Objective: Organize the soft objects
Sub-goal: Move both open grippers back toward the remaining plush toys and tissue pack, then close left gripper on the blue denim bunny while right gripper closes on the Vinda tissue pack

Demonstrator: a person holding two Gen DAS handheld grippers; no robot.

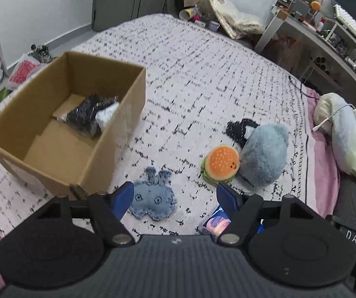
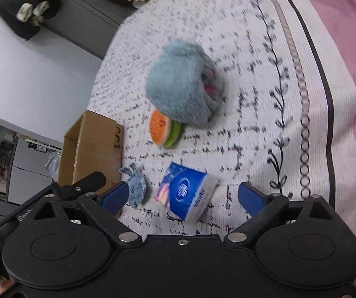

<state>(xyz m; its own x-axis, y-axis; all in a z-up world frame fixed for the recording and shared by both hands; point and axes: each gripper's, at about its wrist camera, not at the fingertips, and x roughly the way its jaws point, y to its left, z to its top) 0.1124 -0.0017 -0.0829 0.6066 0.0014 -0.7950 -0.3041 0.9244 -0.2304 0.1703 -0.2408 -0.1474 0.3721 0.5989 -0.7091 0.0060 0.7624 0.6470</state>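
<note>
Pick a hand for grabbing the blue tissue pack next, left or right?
Right. The right gripper is open with the tissue pack centred between its fingers. The left gripper frames the denim toy instead; the pack sits mostly hidden behind its right finger.

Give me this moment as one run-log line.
left gripper: open, over small blue denim plush | right gripper: open, over blue tissue pack | brown cardboard box: black wrapped bundle inside
</note>
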